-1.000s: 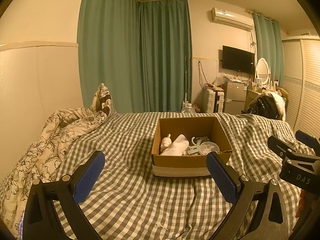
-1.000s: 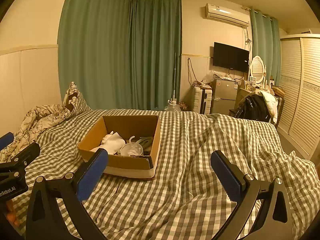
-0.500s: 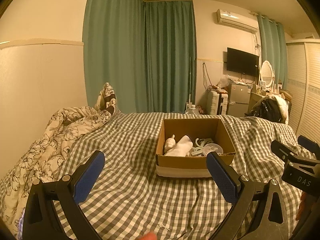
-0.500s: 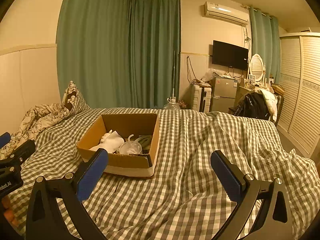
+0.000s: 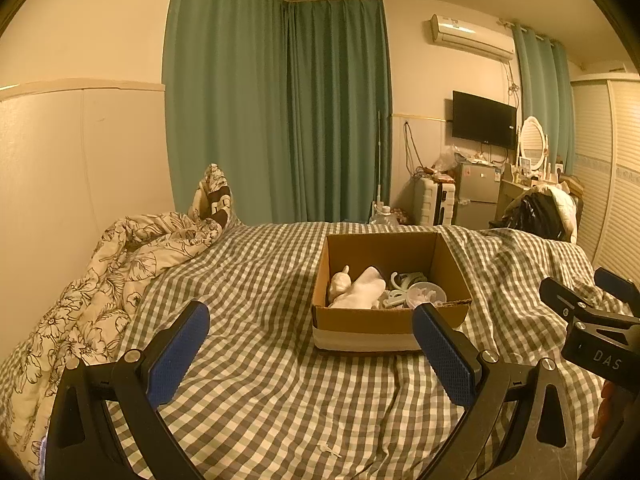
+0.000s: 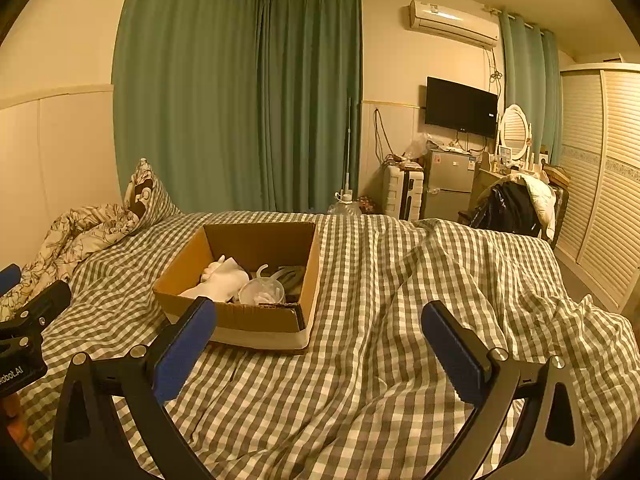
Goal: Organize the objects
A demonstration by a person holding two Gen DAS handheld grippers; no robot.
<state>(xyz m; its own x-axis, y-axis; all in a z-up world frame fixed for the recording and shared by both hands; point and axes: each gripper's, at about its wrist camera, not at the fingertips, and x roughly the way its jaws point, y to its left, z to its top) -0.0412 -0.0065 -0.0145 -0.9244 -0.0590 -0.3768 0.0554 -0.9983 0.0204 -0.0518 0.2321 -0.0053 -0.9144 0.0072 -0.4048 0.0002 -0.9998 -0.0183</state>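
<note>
- Cardboard box (image 5: pixel 390 322) sitting on the checked bedspread (image 5: pixel 260 380), with the small stuff already inside: white figurine-ish thing (image 5: pixel 358 290), pale plastic rings (image 5: pixel 400 284), clear little bowl (image 6: pixel 262 292).
- Left gripper (image 5: pixel 310 354) spread wide with nothing in it, hovering short of the box; right gripper (image 6: pixel 320 346) also wide and empty, off to the box's right.
- No loose items visible on the cover, so could be pre-unpack or all packed — can't call it.
- If going in: come from above, keep fingers clear of the box walls, pinch one piece only.
- Soft bedding under the box — expect wobble, go slow.
</note>
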